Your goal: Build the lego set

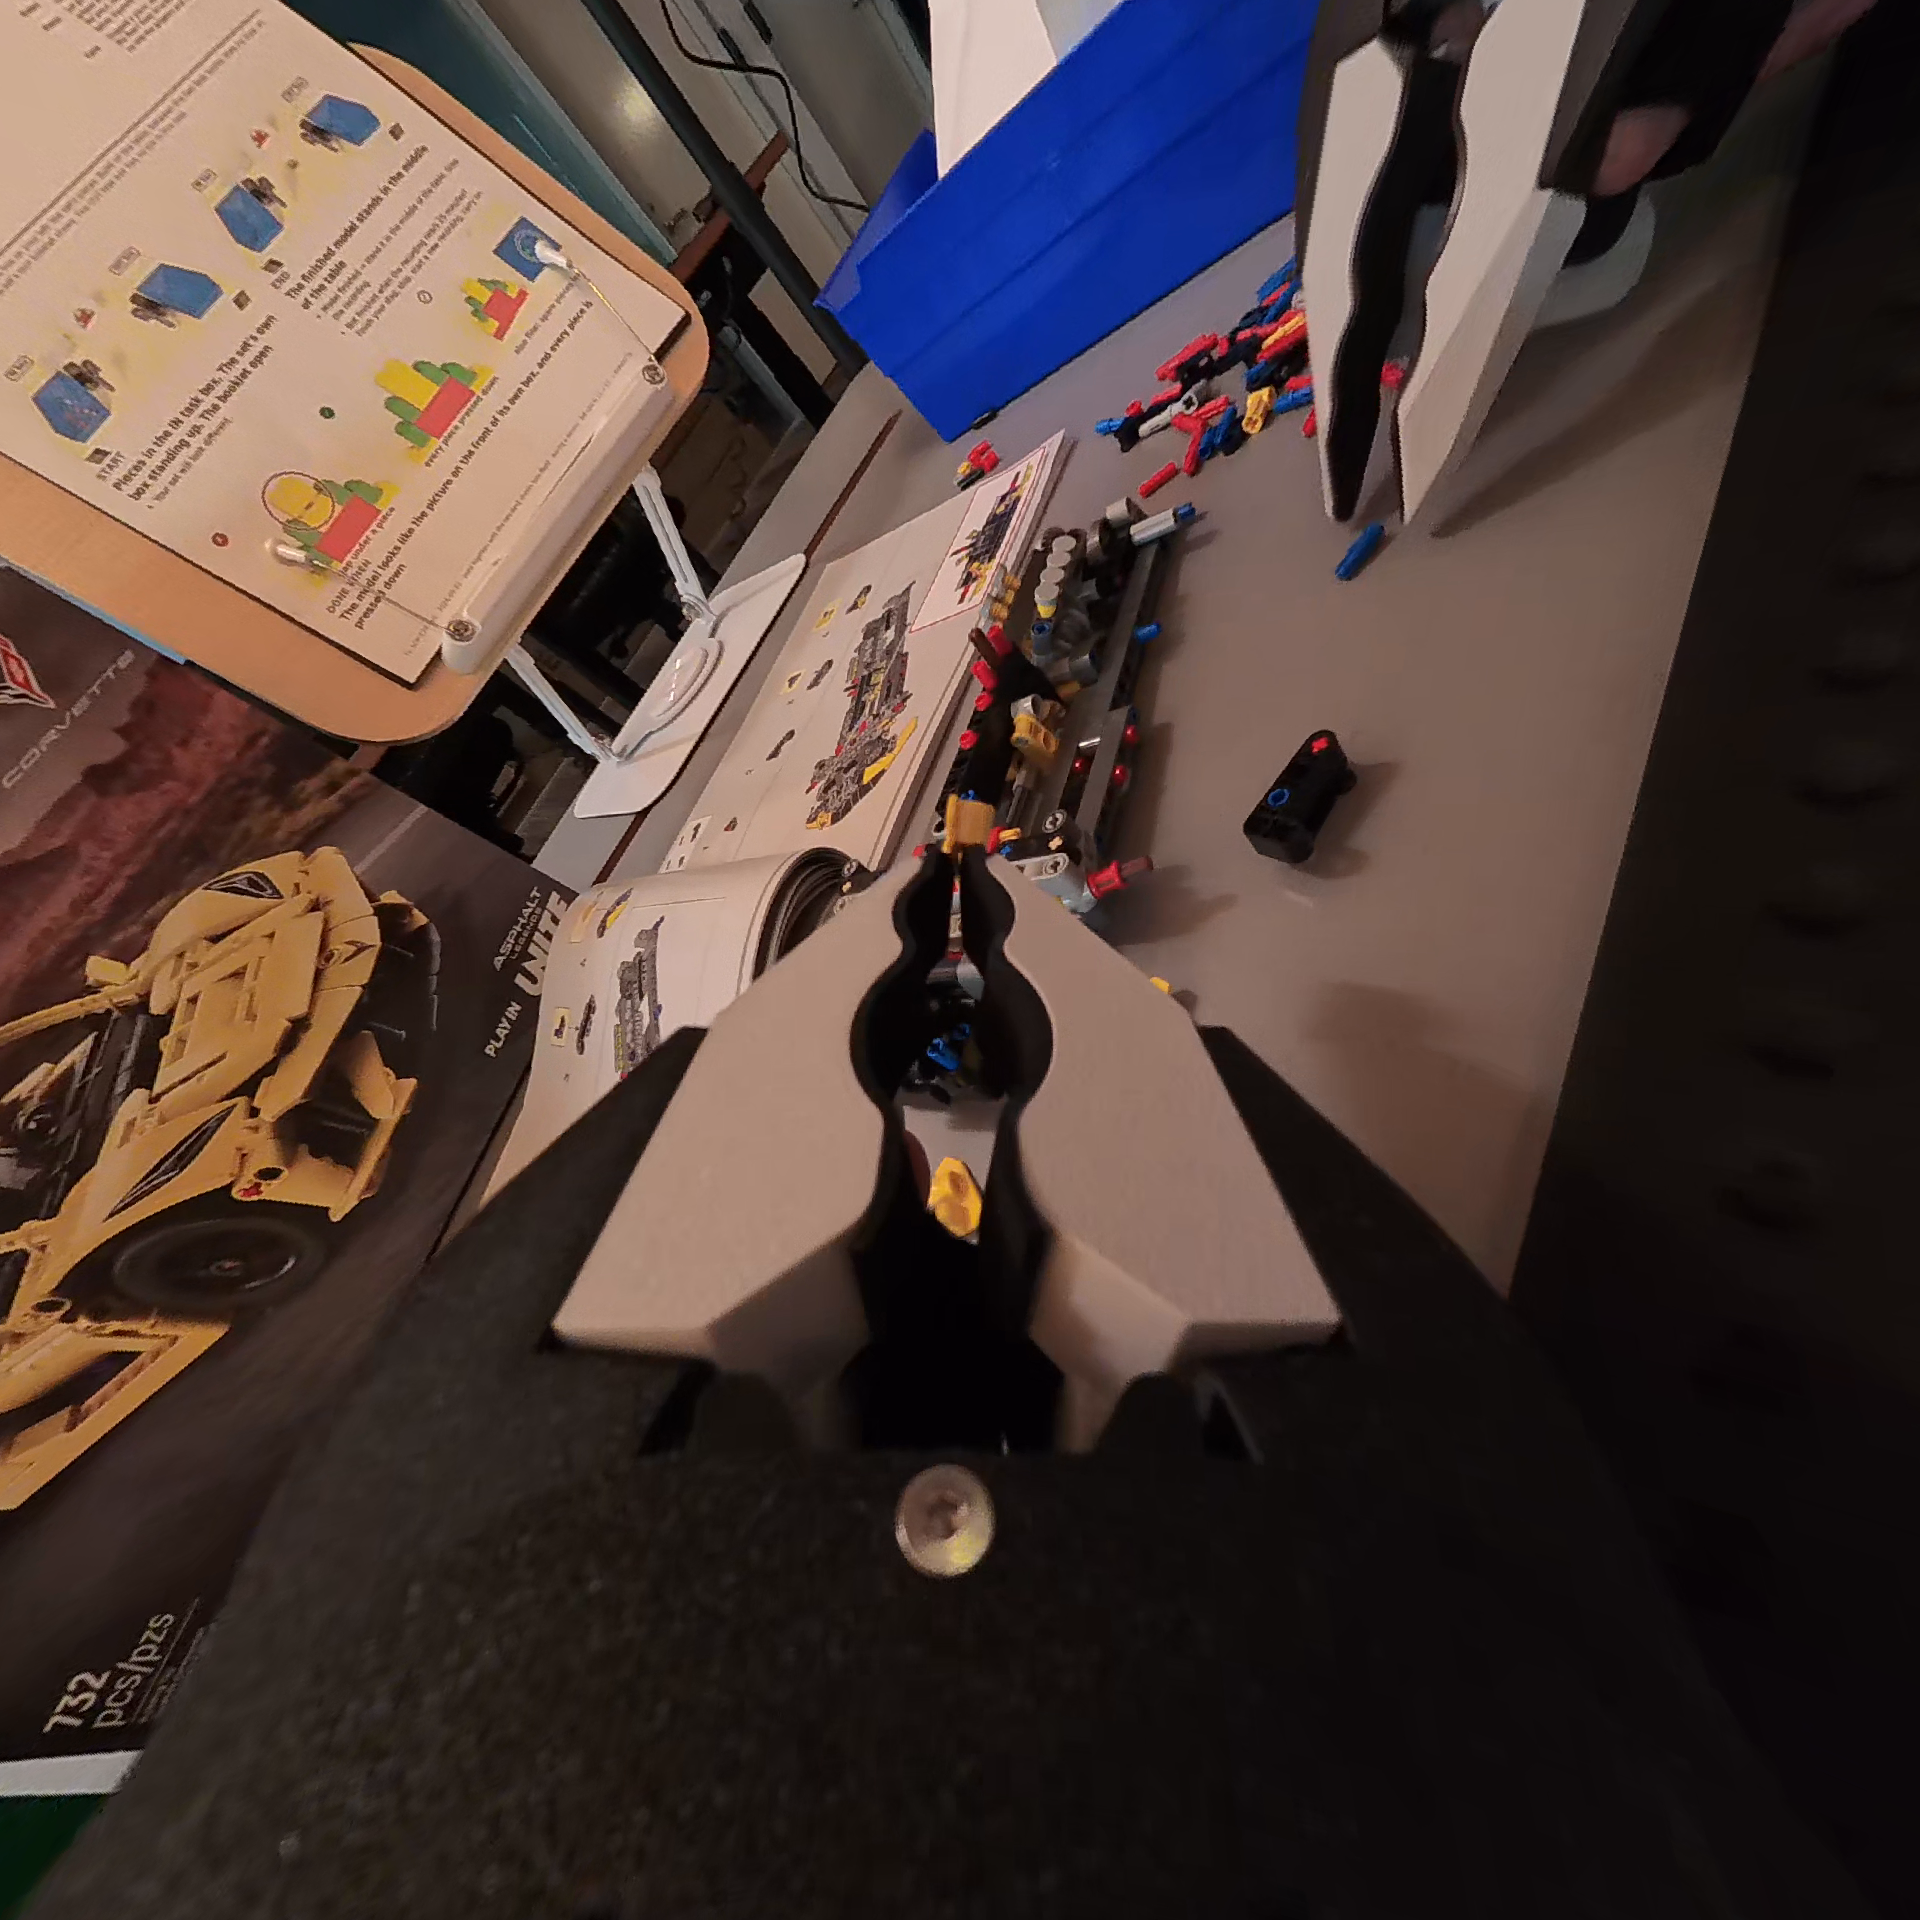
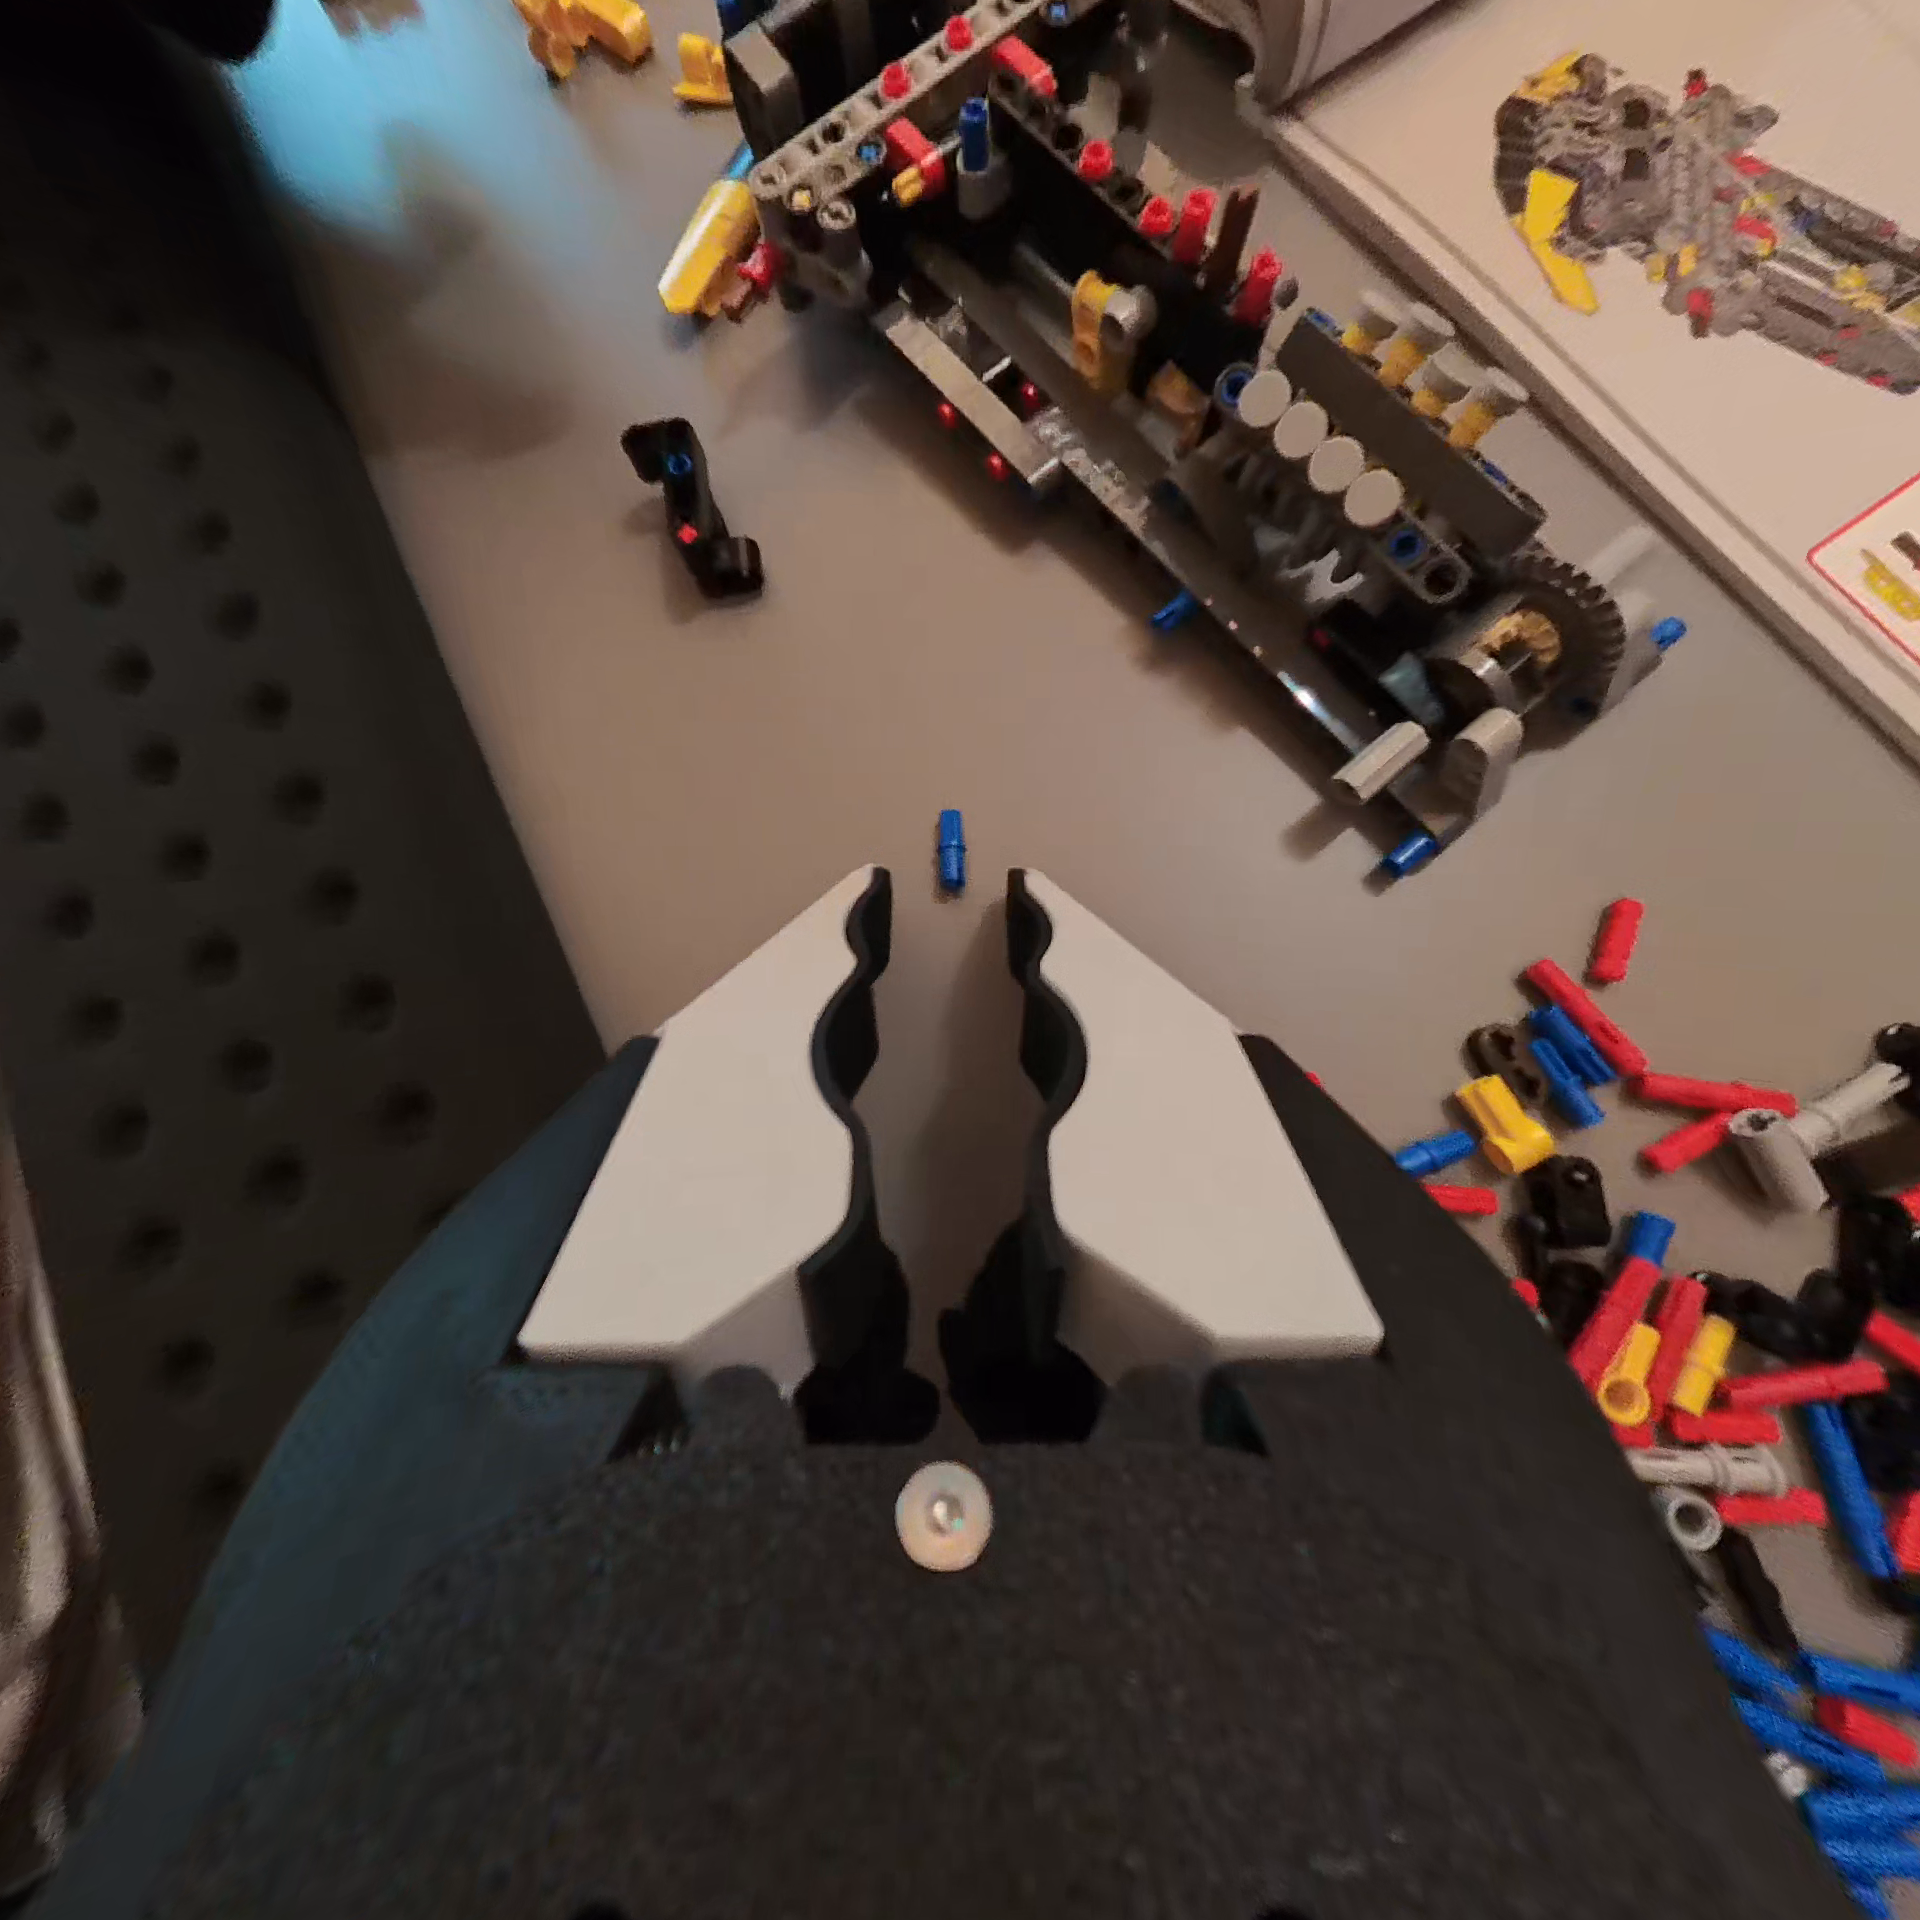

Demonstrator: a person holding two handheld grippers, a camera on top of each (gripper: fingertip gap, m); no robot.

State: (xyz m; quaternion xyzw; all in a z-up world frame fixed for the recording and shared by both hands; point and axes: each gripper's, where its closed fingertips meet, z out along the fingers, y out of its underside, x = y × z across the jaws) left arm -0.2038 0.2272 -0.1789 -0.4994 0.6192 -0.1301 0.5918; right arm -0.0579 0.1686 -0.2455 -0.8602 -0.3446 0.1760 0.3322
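A long, partly built grey and black chassis with red, blue and yellow pins lies on the grey table; it also shows in the right wrist view. My left gripper is shut, with its tips at the near end of the chassis; I cannot tell whether they pinch a part. My right gripper is open and empty, pointing down at the table. A single blue pin lies just past its tips. The left wrist view shows this gripper above the same pin.
A black piece with a blue and a red pin lies beside the chassis. A pile of loose pins is at the right. The open booklet, set box, blue bin and instruction board stand around. Yellow pieces lie far off. My hands' fingertips stand some 20 centimeters from each other.
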